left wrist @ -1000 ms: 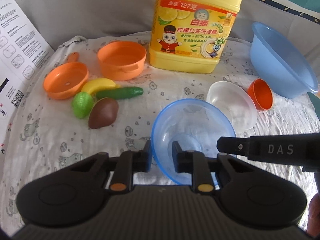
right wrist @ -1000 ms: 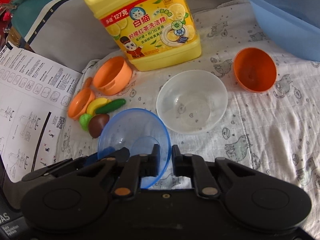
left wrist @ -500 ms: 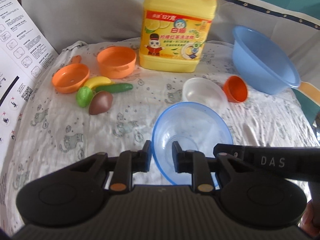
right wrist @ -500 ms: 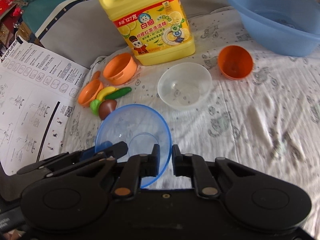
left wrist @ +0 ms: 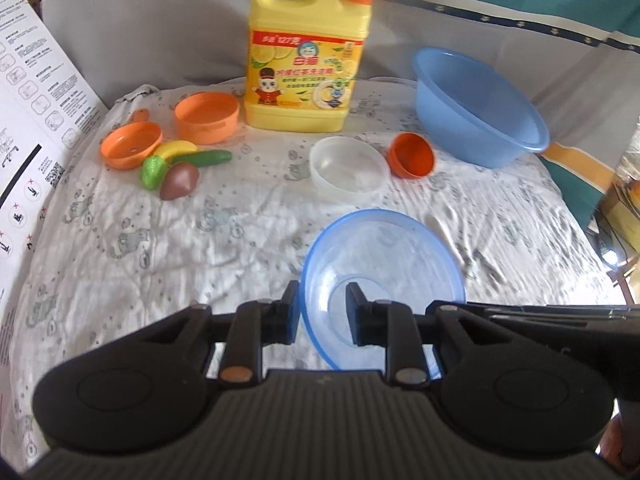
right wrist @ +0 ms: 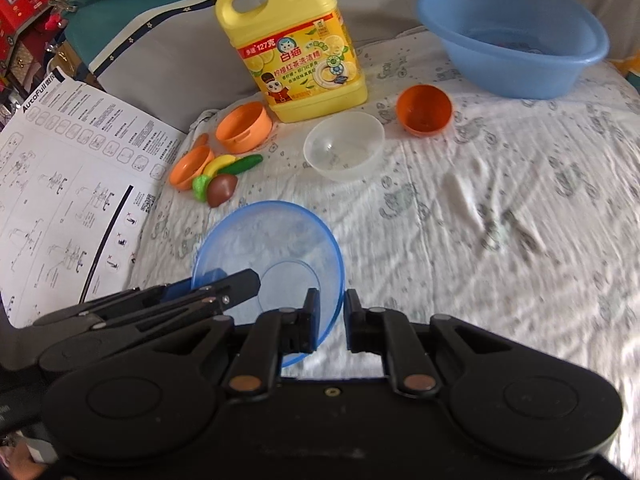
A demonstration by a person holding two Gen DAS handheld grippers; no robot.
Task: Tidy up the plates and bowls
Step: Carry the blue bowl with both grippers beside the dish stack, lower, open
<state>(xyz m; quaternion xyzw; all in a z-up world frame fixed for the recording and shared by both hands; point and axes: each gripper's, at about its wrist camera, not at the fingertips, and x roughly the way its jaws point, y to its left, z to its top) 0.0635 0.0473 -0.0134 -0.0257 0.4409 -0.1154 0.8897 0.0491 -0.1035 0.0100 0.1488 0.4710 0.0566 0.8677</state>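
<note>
Blue-rimmed bowl (left wrist: pixel 382 280) now hangs farther back from the clear bowl (left wrist: pixel 349 169) and orange cup (left wrist: pixel 412 155) than a second ago, its rim pinched by the left tool (left wrist: pixel 322 307) and right tool (right wrist: pixel 331 322). Whether it clears the cloth-covered surface (right wrist: pixel 500 184) is blurred; the blue basin (right wrist: pixel 516 36) sits farthest.

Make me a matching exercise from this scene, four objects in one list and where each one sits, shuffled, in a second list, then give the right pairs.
Objects:
1. translucent blue plastic bowl
2. clear plastic bowl
3. small orange bowl
4. large blue plastic basin

Places:
A. far right corner of the cloth
B. straddled at the rim by both grippers
C. between the basin and the clear bowl
D. right in front of the yellow detergent jug

Pairs: 1-B, 2-D, 3-C, 4-A
</note>
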